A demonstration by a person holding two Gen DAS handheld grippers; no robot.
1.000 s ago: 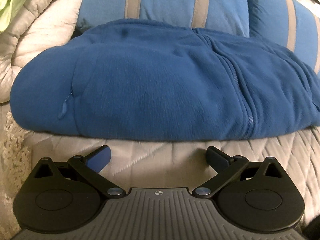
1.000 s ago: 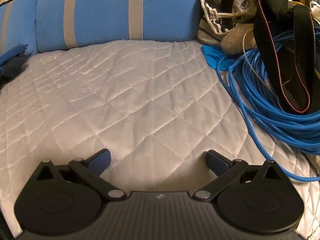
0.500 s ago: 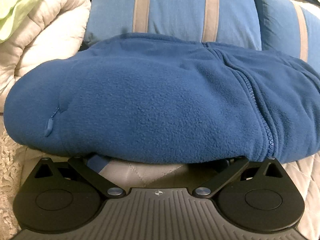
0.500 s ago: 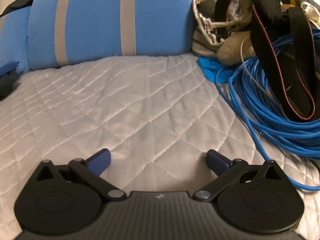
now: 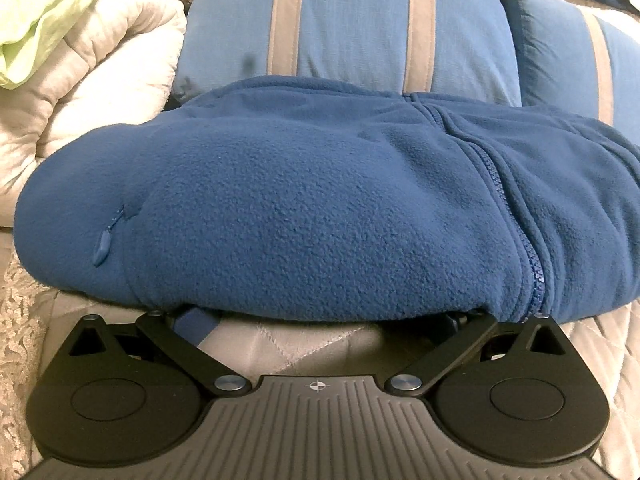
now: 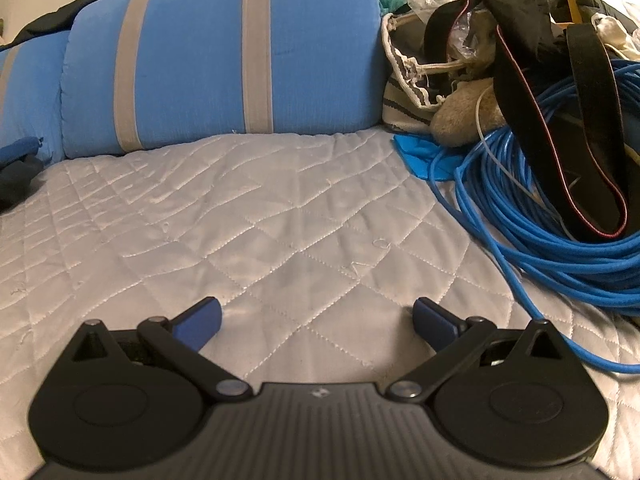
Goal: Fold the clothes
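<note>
Filling most of the left wrist view, a blue fleece jacket [image 5: 320, 208] lies folded on a pale quilted bedspread [image 5: 304, 344], its near hem running from nine o'clock across to three o'clock. The left gripper [image 5: 324, 316] sits at six o'clock with its jaws spread wide, and both fingertips are tucked just under the hem, so only a sliver of the blue pad on the left finger [image 5: 196, 320] shows. Nothing is pinched between them. A closed zipper [image 5: 516, 216] runs down the jacket at about three o'clock, and a small pocket zipper pull [image 5: 102, 246] hangs at nine o'clock. Behind the jacket, at twelve o'clock, stands a blue pillow with grey stripes [image 5: 348, 20], with a second one like it at two o'clock. A bunched white comforter [image 5: 92, 76] sits at ten o'clock, with a pale green cloth [image 5: 44, 12] on top of it.

Turning to the right wrist view, the right gripper [image 6: 316, 320] hovers at six o'clock over bare bedspread [image 6: 256, 216], its jaws wide apart and holding nothing. A striped blue pillow [image 6: 208, 56] leans at eleven o'clock. A coil of blue cable [image 6: 560, 224] sprawls at three o'clock, with a black strap [image 6: 552, 120] draped over it. At one o'clock there is a heap of bags and a tan stuffed toy [image 6: 464, 116]. Only a dark blue scrap of cloth shows at nine o'clock; whether it belongs to the jacket I cannot tell.
</note>
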